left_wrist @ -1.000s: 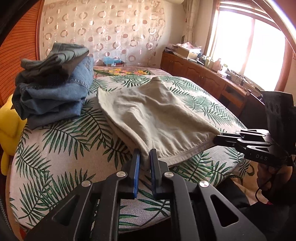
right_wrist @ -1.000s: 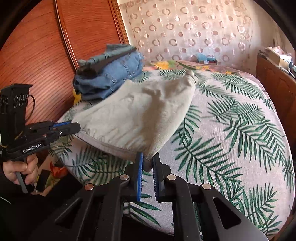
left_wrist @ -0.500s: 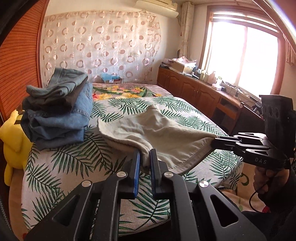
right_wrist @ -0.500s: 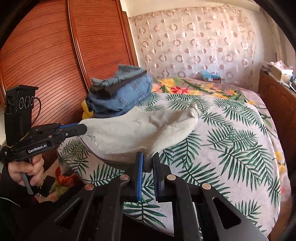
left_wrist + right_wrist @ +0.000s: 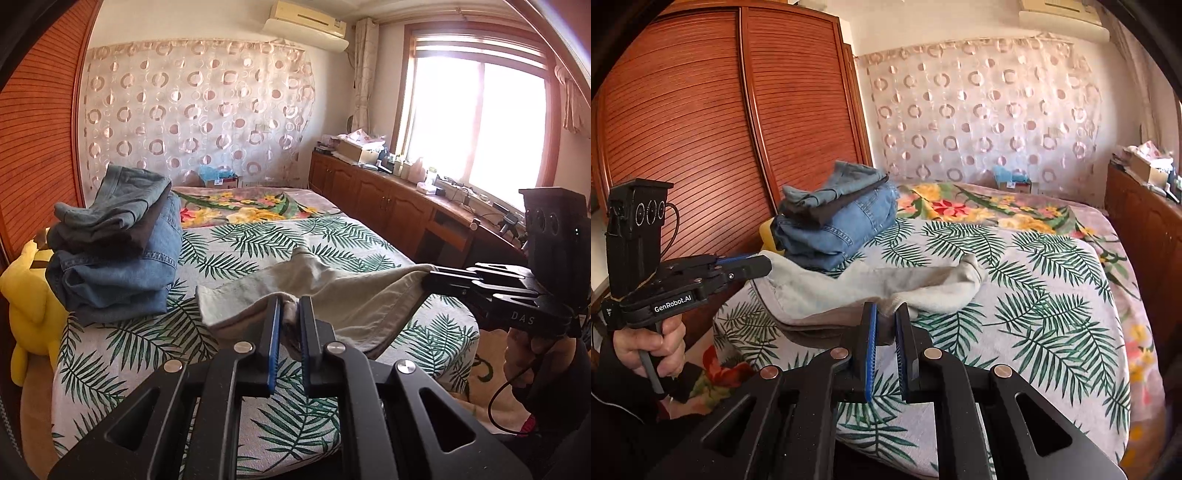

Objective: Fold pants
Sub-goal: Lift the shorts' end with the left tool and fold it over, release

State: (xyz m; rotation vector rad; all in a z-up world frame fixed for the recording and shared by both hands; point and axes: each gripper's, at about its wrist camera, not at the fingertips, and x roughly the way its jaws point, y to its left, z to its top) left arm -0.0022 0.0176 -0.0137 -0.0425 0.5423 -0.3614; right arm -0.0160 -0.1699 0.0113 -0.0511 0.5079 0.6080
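Left tool (image 5: 287, 314), right tool (image 5: 885, 314) clamping beige pants (image 5: 354, 291), raised higher than before

Bright sun pours in through the window (image 5: 476, 122), which glows white with glare. The room is well lit. Both pictures bend round, with dark corners.

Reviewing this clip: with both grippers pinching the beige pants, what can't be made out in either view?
- Beige pants: far end bunched on the bed in both views; the fold state underneath is hidden by the top layer.
- Left gripper and right gripper: fabric sits between the fingers, but the depth of bite is hidden by them.
- Counter items under the window, left view: too small and washed out by glare.
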